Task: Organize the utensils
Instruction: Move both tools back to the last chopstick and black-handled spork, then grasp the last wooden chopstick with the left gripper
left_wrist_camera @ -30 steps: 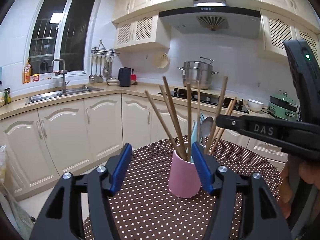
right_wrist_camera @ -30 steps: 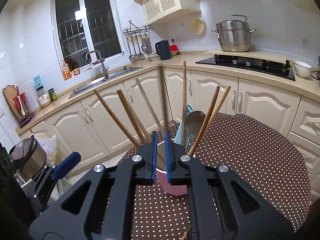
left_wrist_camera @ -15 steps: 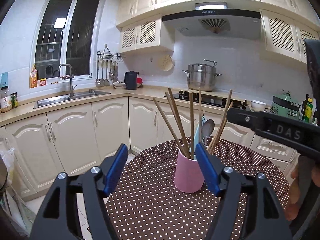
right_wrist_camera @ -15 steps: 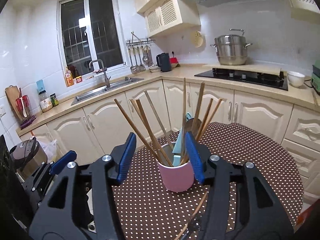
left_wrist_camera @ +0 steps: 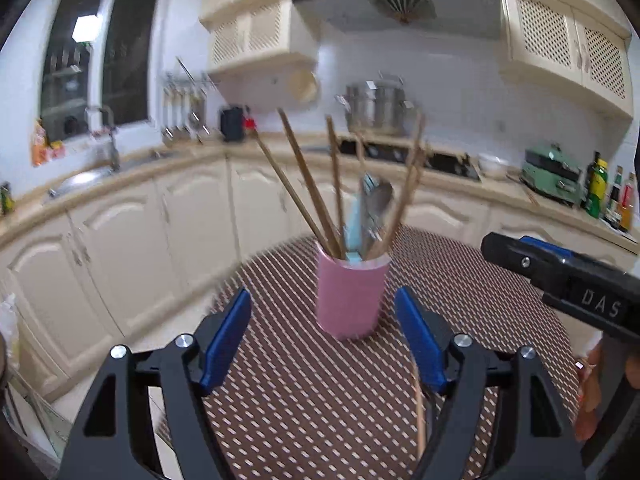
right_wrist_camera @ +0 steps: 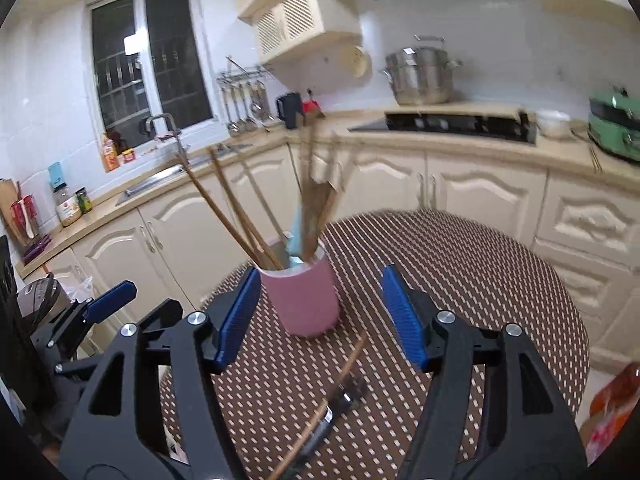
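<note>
Left tool (left_wrist_camera: 322, 330): tilted downward over the round table with a brown, white-dotted cloth (left_wrist_camera: 480, 304), blue pads spread and opening further, nothing pinched. The pink cylindrical cup (left_wrist_camera: 350, 296) stands upright on the table just beyond the fingertips, not touched.

Right tool (right_wrist_camera: 320, 318): same downward tilt, jaws spread and widening, empty. Its left pad (right_wrist_camera: 236, 320) sits just beside the cup's wall; contact cannot be told.

The cup holds several long wooden chopsticks (left_wrist_camera: 304, 184), fanned outward, plus a light-blue handled utensil (left_wrist_camera: 354, 232) and a metal spoon (left_wrist_camera: 378, 204).

Right view only: one loose wooden chopstick (right_wrist_camera: 348, 368) lying on the cloth in front of the cup, beside a dark object too blurred to identify. In the left view the chopstick shows only as a thin sliver beside the right finger.

Left view only: the right tool entering from the right edge, held in a hand (left_wrist_camera: 592, 396).

Both views are motion-blurred.
</note>
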`<control>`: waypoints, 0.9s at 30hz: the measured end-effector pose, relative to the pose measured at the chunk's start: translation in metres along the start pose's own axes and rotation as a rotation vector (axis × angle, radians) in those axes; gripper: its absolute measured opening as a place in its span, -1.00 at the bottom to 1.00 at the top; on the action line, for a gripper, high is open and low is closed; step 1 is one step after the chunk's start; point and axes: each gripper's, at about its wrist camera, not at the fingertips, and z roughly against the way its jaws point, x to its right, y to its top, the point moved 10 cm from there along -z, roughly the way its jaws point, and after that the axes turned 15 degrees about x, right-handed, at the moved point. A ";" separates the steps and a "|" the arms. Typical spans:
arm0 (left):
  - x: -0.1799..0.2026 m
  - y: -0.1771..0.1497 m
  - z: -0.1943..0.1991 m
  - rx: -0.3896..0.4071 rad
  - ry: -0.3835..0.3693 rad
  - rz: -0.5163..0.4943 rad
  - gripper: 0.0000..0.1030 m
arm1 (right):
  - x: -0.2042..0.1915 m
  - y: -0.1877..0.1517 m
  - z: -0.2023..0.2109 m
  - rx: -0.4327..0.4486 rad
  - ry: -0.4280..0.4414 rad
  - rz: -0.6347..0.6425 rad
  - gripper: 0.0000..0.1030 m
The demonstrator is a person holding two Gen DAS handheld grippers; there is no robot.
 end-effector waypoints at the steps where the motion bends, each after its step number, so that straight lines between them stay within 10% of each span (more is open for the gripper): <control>1: 0.002 -0.006 -0.003 -0.028 -0.018 0.009 0.42 | 0.007 -0.008 0.000 -0.020 -0.015 -0.008 0.27; 13: 0.044 -0.112 -0.044 -0.439 -0.186 -0.051 0.42 | 0.067 -0.097 0.000 -0.202 -0.135 -0.123 0.34; 27: 0.062 -0.145 -0.074 -0.520 -0.142 -0.176 0.42 | 0.091 -0.134 0.005 -0.222 -0.145 -0.228 0.35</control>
